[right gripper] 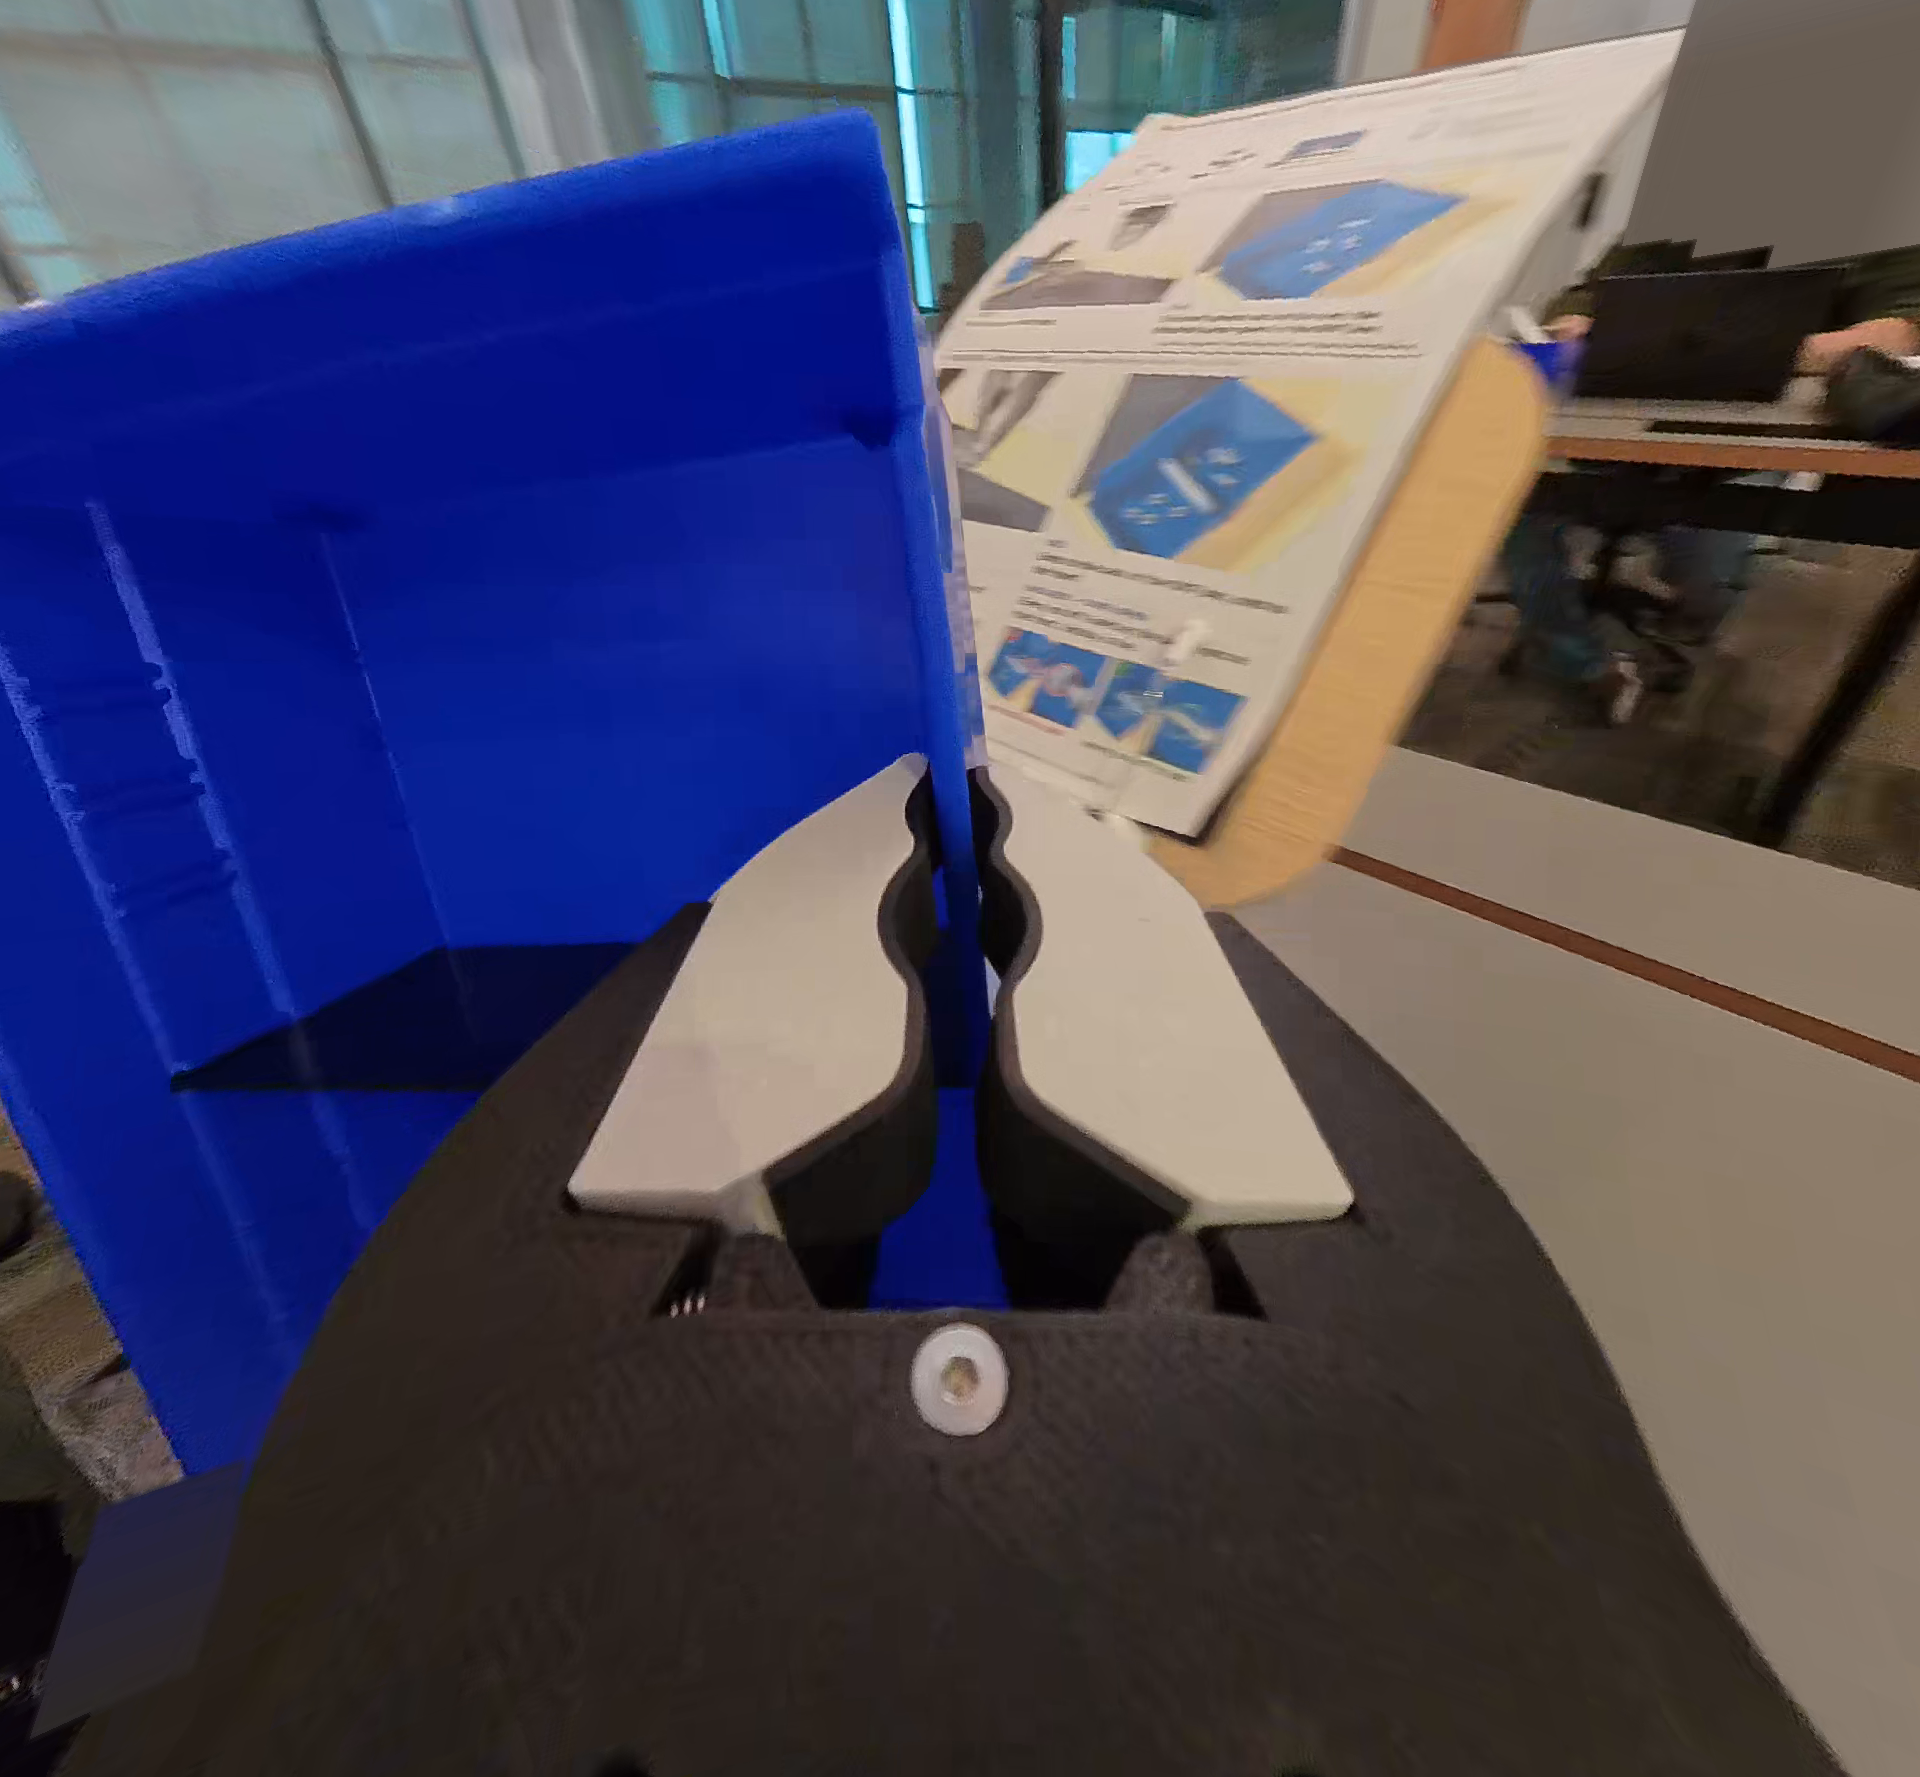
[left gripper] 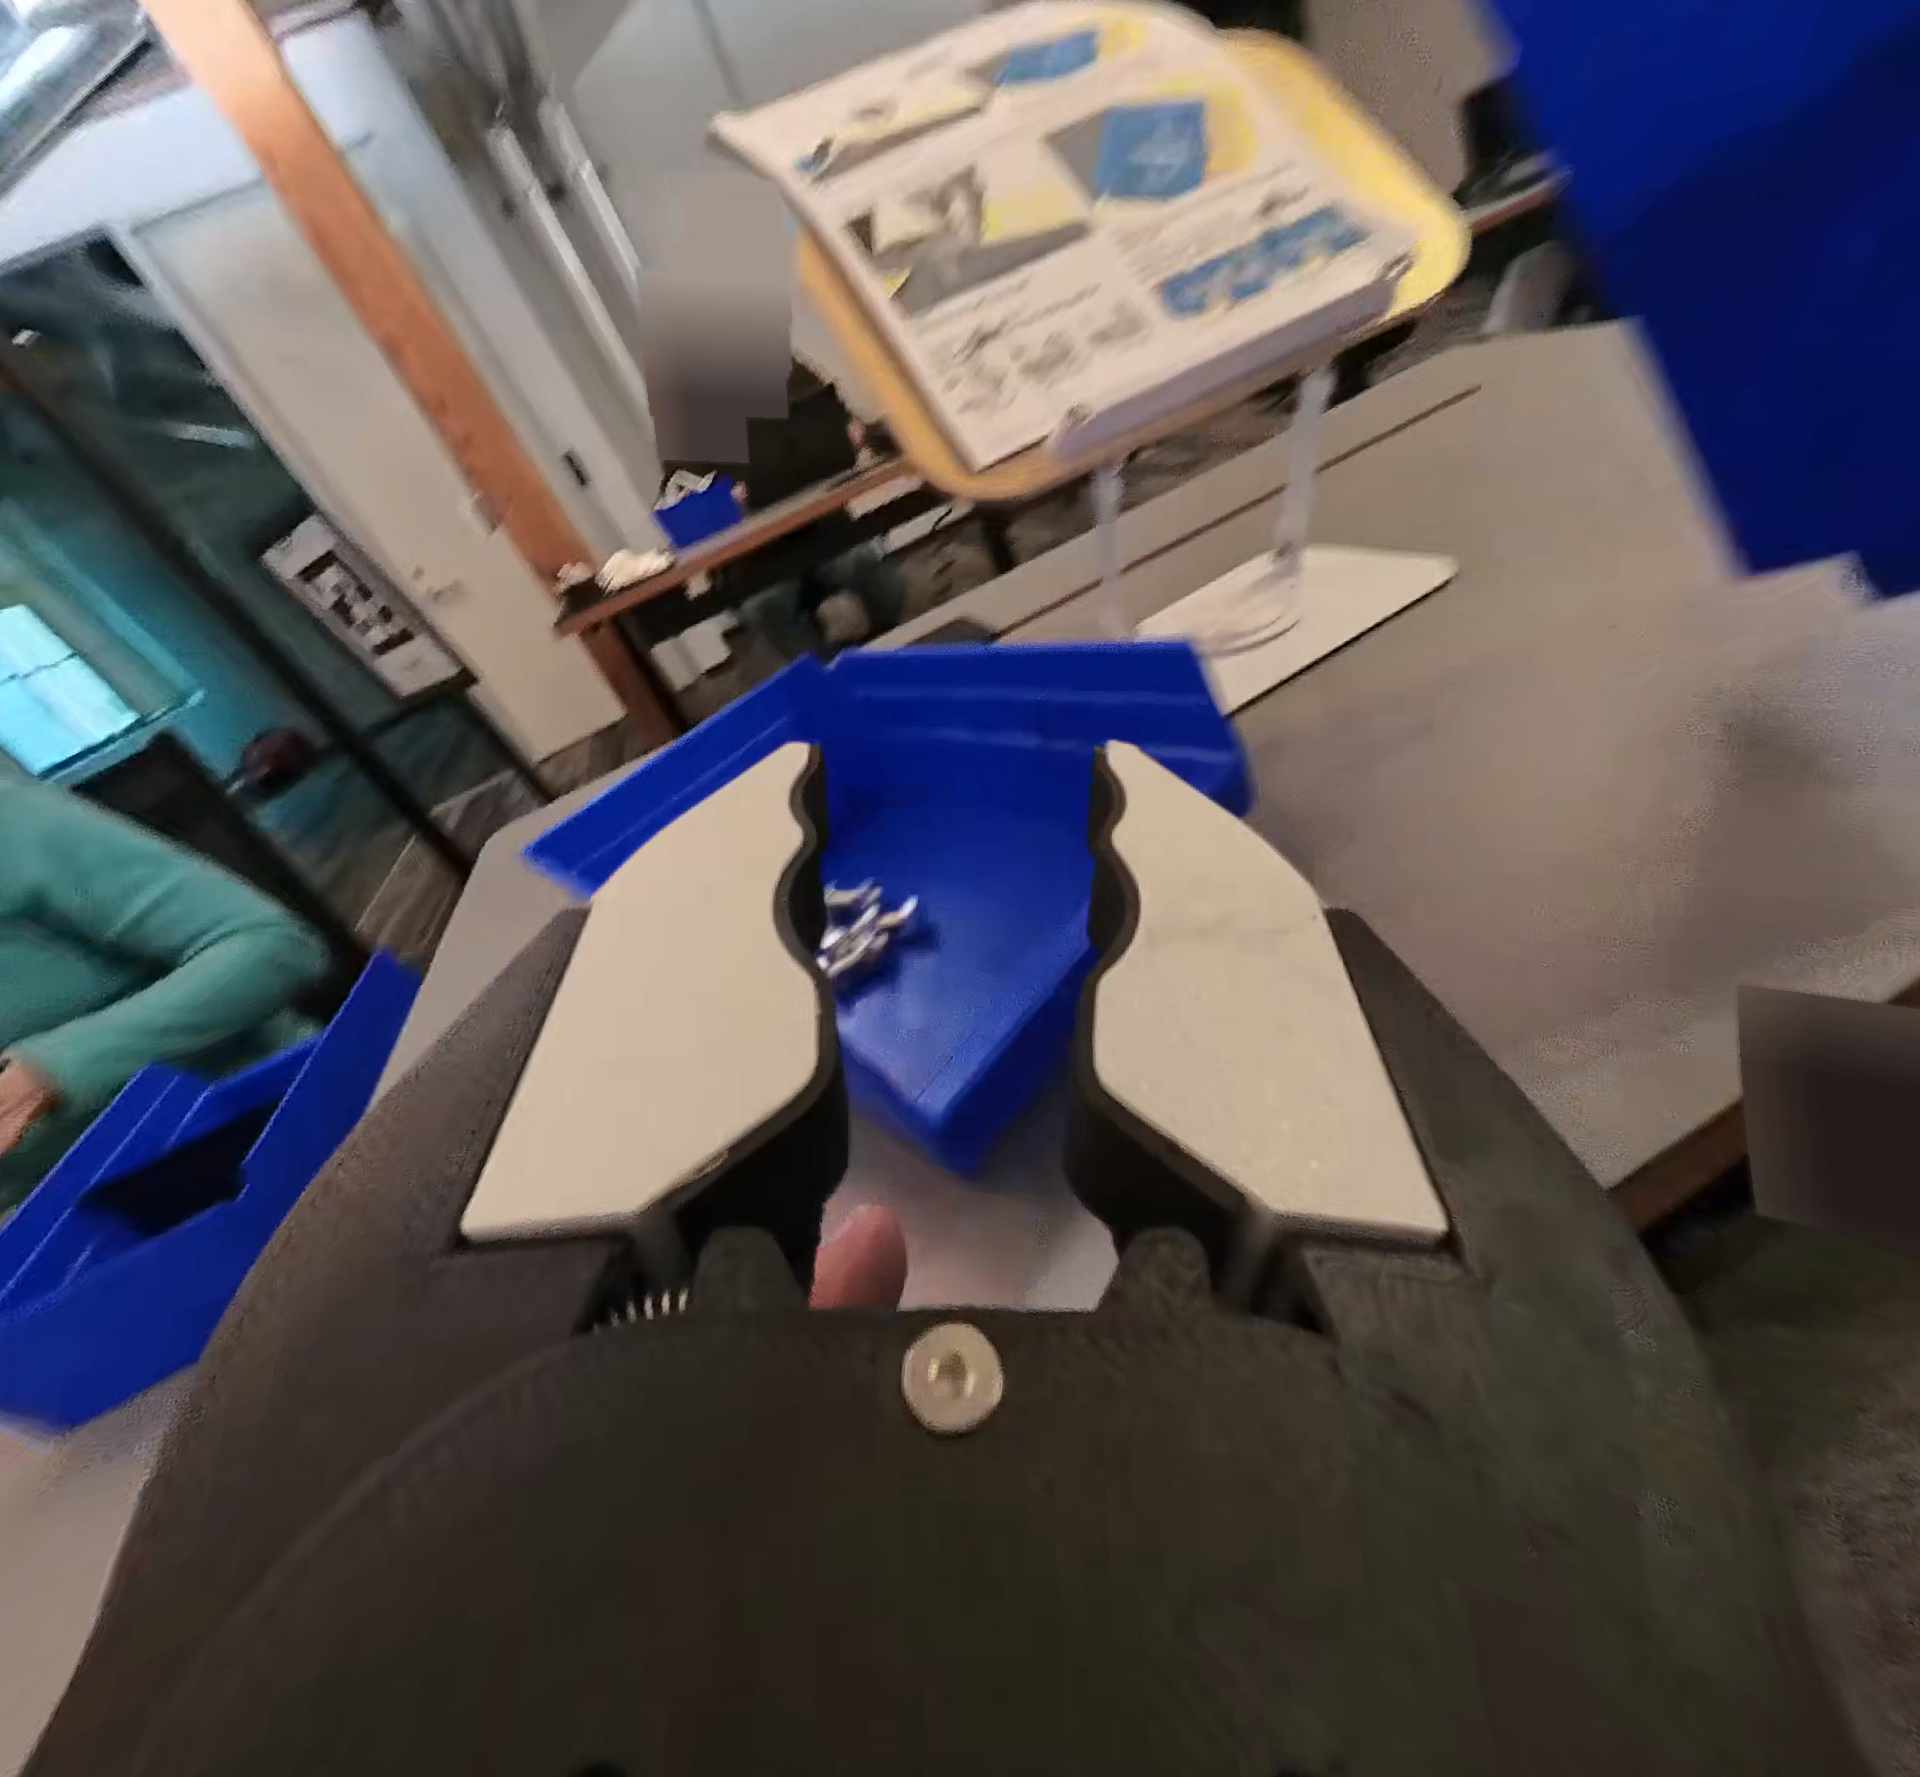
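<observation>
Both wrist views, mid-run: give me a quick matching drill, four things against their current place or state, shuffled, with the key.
Things:
1. left gripper
2. right gripper
3. small metal parts
4. printed sheet

States:
A. lying inside the open blue tray
B. propped on a tan board on a clear stand
C. jaws apart, nothing between the pads
D. clamped on the thin wall of a blue bin

Pairs: 1-C, 2-D, 3-A, 4-B
</observation>
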`<control>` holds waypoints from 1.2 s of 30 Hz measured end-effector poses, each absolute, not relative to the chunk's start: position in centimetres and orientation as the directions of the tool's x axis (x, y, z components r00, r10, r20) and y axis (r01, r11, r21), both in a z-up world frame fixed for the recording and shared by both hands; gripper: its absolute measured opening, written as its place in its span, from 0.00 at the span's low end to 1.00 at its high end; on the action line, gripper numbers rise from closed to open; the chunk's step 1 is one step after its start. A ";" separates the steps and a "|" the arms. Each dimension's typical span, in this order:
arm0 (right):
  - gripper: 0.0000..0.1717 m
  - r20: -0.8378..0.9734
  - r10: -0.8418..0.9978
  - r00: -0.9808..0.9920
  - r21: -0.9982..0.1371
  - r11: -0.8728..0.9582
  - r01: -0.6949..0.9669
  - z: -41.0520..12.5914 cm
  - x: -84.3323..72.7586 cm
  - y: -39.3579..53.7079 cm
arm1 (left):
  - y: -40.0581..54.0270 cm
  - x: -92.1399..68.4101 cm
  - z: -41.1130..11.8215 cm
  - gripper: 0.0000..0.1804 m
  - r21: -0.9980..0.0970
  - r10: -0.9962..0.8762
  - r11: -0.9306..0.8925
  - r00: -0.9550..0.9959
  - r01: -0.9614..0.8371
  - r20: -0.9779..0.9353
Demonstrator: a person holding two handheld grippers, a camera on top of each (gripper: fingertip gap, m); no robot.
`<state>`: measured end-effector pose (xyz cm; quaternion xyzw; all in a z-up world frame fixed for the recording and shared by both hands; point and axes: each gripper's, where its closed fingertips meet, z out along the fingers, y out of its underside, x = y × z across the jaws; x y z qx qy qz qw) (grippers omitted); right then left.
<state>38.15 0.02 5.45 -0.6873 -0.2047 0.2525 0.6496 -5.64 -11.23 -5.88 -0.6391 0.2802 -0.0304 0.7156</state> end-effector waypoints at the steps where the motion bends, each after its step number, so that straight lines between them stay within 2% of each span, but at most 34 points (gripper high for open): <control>1: 0.02 -0.078 0.579 0.812 -0.996 -0.077 -0.040 5.8 40.3 0.0 | -10.4 -6.9 -6.6 0.26 -0.933 -0.374 0.144 0.854 -0.331 -0.361; 7: 0.02 -0.065 0.321 0.945 -0.977 -0.212 0.005 5.6 53.9 1.3 | -6.2 -11.8 -10.4 0.31 -0.958 -0.335 -0.090 0.914 -0.271 -0.227; 13: 0.03 -0.132 0.114 0.985 -0.886 -0.458 -0.066 0.6 63.3 5.5 | -3.3 -12.6 -13.2 0.32 -0.947 -0.354 -0.265 0.932 -0.183 -0.081; 20: 0.03 -0.297 -0.001 0.955 -0.706 -0.673 -0.221 -7.0 67.1 11.6 | -1.7 -11.8 -14.3 0.32 -0.938 -0.397 -0.295 0.916 -0.183 -0.054; 29: 0.02 -0.218 -0.147 0.965 -0.521 -0.819 -0.242 -12.9 68.6 18.3 | -1.2 -11.2 -14.9 0.32 -0.935 -0.445 -0.330 0.895 -0.126 0.037; 36: 0.02 -0.171 -0.176 0.970 -0.446 -0.864 -0.235 -16.0 68.9 20.6 | -1.3 -10.3 -14.7 0.33 -0.922 -0.477 -0.382 0.867 -0.059 0.142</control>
